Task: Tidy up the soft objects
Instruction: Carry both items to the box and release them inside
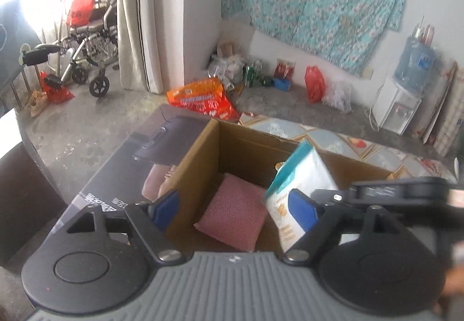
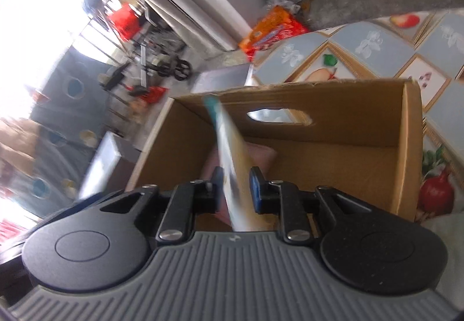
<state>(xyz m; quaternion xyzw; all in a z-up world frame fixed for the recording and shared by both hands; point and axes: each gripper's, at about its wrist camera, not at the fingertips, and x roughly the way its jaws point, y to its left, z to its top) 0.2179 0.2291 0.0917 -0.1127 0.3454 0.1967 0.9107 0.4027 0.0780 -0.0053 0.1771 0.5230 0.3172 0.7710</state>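
A black printed carton [image 1: 116, 176] lies left of the open cardboard box [image 1: 200, 164], which stands on a fruit-patterned tablecloth [image 2: 362, 48]. The left gripper [image 1: 232, 209] hangs over the box, jaws wide apart and empty. One pink cushion [image 1: 235, 219] lies on the box floor. One white, teal-edged soft pack [image 1: 301, 176] stands tilted inside, between the right gripper's [image 2: 236, 186] slightly parted jaws; whether they still press on it I cannot tell.
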